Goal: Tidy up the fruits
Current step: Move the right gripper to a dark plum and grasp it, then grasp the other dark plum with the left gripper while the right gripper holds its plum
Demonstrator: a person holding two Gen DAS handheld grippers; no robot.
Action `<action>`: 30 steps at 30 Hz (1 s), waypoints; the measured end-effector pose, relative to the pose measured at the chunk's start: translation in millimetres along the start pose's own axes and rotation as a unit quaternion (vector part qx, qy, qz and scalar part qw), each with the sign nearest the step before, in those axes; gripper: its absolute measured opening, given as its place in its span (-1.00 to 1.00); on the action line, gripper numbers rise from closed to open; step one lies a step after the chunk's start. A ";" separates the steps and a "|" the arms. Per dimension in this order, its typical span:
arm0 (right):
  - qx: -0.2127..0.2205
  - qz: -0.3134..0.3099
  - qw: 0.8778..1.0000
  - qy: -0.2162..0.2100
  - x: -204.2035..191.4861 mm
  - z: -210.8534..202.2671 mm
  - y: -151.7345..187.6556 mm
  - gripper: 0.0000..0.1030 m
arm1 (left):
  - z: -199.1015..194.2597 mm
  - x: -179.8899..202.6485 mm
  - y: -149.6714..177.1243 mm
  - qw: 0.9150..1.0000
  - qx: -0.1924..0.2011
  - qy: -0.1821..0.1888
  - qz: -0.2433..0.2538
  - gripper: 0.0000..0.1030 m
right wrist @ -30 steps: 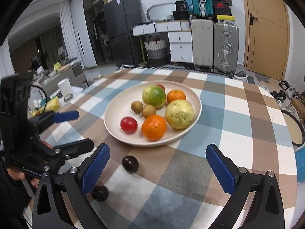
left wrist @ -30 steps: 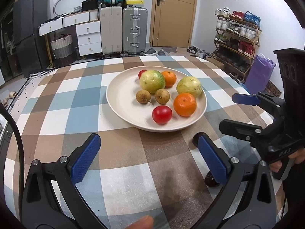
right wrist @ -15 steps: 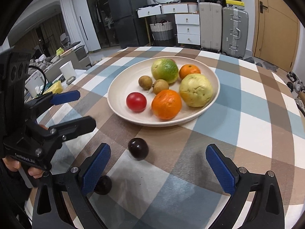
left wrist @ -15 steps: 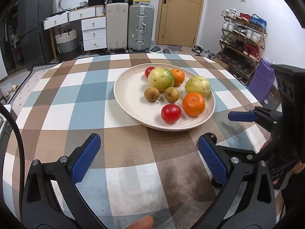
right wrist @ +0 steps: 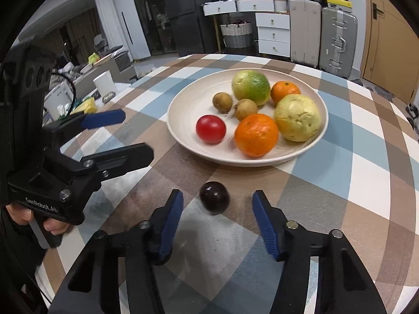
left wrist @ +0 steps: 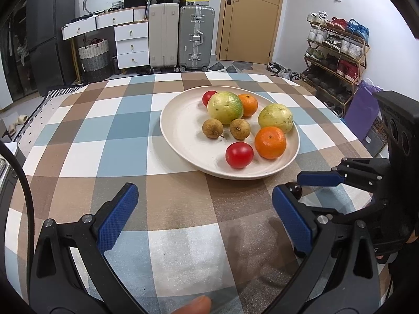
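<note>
A dark plum [right wrist: 214, 200] lies on the checked tablecloth just in front of the cream plate [right wrist: 171, 120]. My right gripper [right wrist: 218, 195] straddles it; the jaws are closing, and a gap still shows on each side of the plum. A second dark fruit [right wrist: 158, 259] peeks out under that gripper's left finger. The plate holds a red tomato [right wrist: 210, 128], two oranges, two green-yellow guavas and two brown longans. My left gripper [left wrist: 204, 189] hovers open over bare cloth with nothing in it. In the left wrist view the plum [left wrist: 294, 189] is half hidden behind fingers.
A person's hand [right wrist: 52, 226] grips the left tool at the table's left side. Beyond the table stand suitcases [left wrist: 196, 40], white drawers, a basket and a shoe rack [left wrist: 337, 52]. Small items sit on a low surface left of the table.
The right gripper has dropped closer to the plum and its jaws have narrowed from wide open to just outside it. The left gripper has stayed nearly still.
</note>
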State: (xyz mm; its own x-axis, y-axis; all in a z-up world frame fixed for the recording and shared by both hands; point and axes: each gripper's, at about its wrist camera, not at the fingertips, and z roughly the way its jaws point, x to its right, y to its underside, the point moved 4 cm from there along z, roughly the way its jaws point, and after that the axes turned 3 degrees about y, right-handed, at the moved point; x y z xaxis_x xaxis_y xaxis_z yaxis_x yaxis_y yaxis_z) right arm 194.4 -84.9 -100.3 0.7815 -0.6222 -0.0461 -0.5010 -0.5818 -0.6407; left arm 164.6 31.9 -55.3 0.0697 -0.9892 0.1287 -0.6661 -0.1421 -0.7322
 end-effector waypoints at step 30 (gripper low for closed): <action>0.021 0.019 1.000 -0.006 12.9 -12.6 -1.6 -0.52 | -0.2 55.8 22.5 0.987 -0.060 0.116 0.098 0.80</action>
State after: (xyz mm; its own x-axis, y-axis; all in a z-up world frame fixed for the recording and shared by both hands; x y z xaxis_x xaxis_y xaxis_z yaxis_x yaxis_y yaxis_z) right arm 200.6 -98.6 -90.3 0.7665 -0.6372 -0.0806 -0.5149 -0.5345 -0.6702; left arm 153.4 -26.5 -64.5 -0.2309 -0.9610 0.1520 -0.7347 0.0698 -0.6748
